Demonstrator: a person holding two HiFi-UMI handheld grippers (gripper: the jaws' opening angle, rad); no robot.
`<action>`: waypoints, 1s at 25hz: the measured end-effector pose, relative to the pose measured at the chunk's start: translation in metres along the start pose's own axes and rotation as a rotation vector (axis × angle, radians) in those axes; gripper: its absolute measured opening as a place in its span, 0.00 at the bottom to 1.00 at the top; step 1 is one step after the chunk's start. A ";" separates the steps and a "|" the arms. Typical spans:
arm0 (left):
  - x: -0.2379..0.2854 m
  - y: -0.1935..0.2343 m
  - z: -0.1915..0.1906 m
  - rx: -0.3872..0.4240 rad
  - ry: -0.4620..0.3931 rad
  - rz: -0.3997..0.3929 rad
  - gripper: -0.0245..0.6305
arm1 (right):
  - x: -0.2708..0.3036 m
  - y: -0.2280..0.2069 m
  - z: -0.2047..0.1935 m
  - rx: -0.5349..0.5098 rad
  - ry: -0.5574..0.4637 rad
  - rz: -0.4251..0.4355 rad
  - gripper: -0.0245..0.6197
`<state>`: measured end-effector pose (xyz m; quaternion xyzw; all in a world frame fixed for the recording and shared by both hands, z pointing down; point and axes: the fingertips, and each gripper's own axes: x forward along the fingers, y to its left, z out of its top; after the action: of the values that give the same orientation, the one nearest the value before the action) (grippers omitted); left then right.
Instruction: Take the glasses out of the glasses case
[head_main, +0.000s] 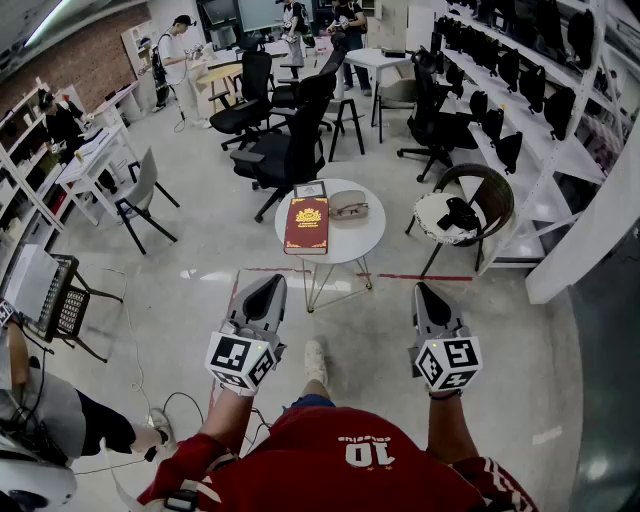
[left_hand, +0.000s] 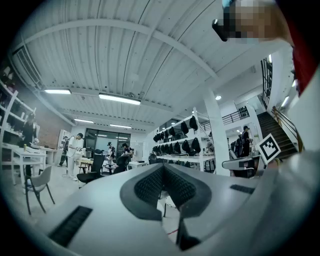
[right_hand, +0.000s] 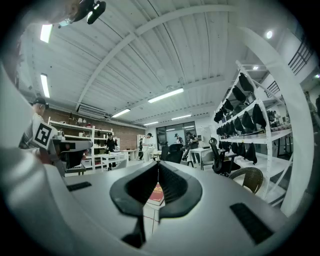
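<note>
since person (head_main: 340, 460) stands short of round table (head_main: 372, 240), glasses case (head_main: 348, 207) on it unreached; left gripper (head_main: 268, 286), right gripper (head_main: 423, 292) jaws together, empty.

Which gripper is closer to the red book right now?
Left. In the head view the left gripper is short of the round table, slightly left of the red book; the right gripper is also short of the table, farther off to the book's right.

Ceiling strip lights (left_hand: 119, 98) give bright, even light; fisheye edges curve and darken.
</note>
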<state>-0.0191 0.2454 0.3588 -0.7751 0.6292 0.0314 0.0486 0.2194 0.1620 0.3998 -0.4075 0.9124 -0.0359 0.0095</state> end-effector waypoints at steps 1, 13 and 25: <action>-0.001 0.000 -0.001 -0.001 0.004 -0.002 0.05 | 0.000 0.001 -0.001 0.000 0.001 -0.001 0.07; -0.004 0.000 -0.016 -0.018 0.026 -0.021 0.05 | -0.005 0.008 -0.009 0.014 0.014 -0.005 0.07; 0.004 0.001 -0.012 -0.015 0.029 -0.020 0.05 | 0.001 0.004 -0.005 0.002 0.014 -0.008 0.07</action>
<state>-0.0190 0.2399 0.3703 -0.7822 0.6216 0.0241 0.0341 0.2159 0.1642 0.4047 -0.4107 0.9109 -0.0396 0.0031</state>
